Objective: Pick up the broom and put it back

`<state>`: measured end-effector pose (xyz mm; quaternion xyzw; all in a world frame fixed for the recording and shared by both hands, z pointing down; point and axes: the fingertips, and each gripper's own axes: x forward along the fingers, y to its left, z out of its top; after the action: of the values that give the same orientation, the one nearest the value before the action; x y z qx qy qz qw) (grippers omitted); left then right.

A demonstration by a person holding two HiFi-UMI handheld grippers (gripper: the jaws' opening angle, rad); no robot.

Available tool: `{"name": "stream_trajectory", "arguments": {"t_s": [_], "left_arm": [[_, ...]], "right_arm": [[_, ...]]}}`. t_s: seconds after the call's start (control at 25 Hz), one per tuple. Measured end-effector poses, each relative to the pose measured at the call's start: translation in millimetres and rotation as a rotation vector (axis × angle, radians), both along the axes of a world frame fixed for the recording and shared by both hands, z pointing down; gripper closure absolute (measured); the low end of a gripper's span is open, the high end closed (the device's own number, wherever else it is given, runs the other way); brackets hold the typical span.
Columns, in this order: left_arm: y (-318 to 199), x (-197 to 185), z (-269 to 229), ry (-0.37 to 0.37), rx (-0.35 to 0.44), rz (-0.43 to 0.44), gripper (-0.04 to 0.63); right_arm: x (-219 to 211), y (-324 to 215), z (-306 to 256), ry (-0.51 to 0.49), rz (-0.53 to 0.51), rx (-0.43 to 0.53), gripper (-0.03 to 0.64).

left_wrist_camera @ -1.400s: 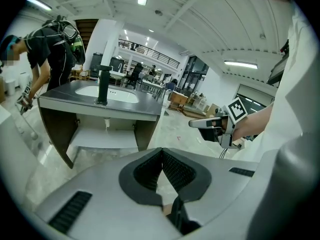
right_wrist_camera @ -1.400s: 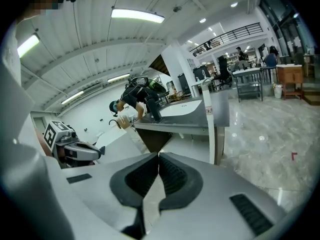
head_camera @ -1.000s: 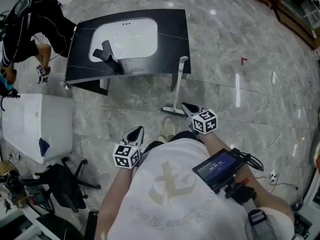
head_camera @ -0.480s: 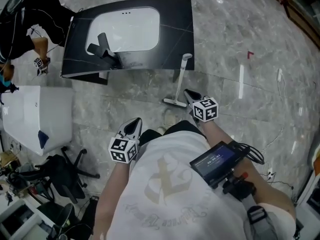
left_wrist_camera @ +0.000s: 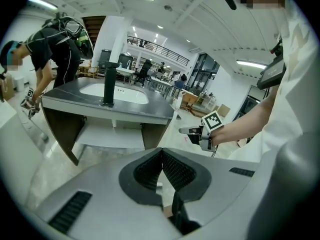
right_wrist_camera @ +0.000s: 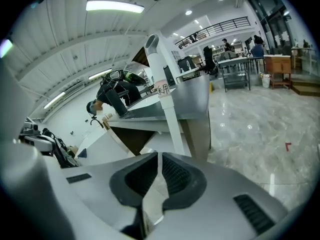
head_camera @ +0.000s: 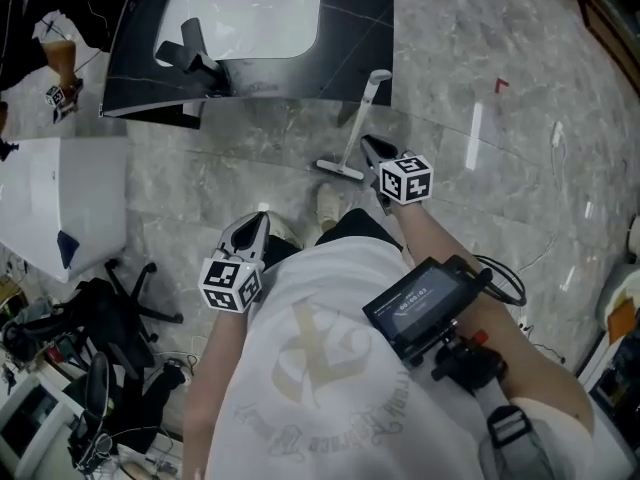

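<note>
A white broom [head_camera: 359, 120] leans upright against the front right corner of the dark sink counter [head_camera: 355, 28], its flat head [head_camera: 340, 170] on the marble floor. My right gripper [head_camera: 372, 147] sits just right of the lower handle, jaws shut and empty. In the right gripper view the handle [right_wrist_camera: 162, 99] rises straight beyond the closed right gripper [right_wrist_camera: 159, 155]. My left gripper [head_camera: 258, 218] hangs back by my left knee, shut with nothing in it. In the left gripper view its closed tips [left_wrist_camera: 161, 151] point toward the counter, and the right gripper [left_wrist_camera: 184, 130] shows ahead.
The counter holds a white basin [head_camera: 250, 8] and a black faucet [head_camera: 195, 53]. A white cabinet [head_camera: 60, 198] and a black office chair [head_camera: 115, 318] crowd the left. Another person [head_camera: 55, 63] bends at the far left. Cables [head_camera: 560, 248] trail across the floor at right.
My right gripper has moved forward and down, closer to the broom's handle. The left gripper has stayed about where it was. Both jaws remain shut.
</note>
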<state>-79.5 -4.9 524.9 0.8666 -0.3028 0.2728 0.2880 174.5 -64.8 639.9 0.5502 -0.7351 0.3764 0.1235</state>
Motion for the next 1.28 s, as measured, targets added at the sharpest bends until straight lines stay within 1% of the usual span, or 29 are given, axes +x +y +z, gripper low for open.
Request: {"name": "stream_trajectory", "arguments": {"t_s": [0.2,0.28,0.32,0.4,0.48,0.64,0.88,1.08,1.28], "left_arm": [[2,-9,-2,-0.023,0.0,-0.014,0.583],[3,-11,-1,-0.027,0.002,-0.023,0.583],[6,-9,0,-0.029,0.002,-0.02,0.583],[14,-5,2,-0.034,0.004,-0.005,0.583],[19,0,2,-0.031,0.002,-0.002,0.583],[25,5,-1,-0.008,-0.009,-0.031,0.583],[35,15,-1,-0.01,-0.011,-0.028,0.583],[48,5,4,-0.037,-0.029,-0.063,0.583],[46,-18,14,-0.052,-0.061,-0.105,0.583]], "right_arm": [[7,-3,5,0.02,-0.002,-0.009,0.592],[9,-6,9,0.025,0.012,-0.013,0.566],[11,-6,12,0.026,0.02,-0.016,0.54],[14,-7,17,0.026,0.035,-0.02,0.529],[17,-9,19,0.026,0.044,-0.022,0.523],[19,-11,24,0.029,0.04,-0.03,0.505],[25,-10,49,0.046,0.023,-0.079,0.469],[30,-7,74,0.079,0.004,-0.128,0.462],[28,-19,101,0.1,0.007,-0.182,0.46]]}}
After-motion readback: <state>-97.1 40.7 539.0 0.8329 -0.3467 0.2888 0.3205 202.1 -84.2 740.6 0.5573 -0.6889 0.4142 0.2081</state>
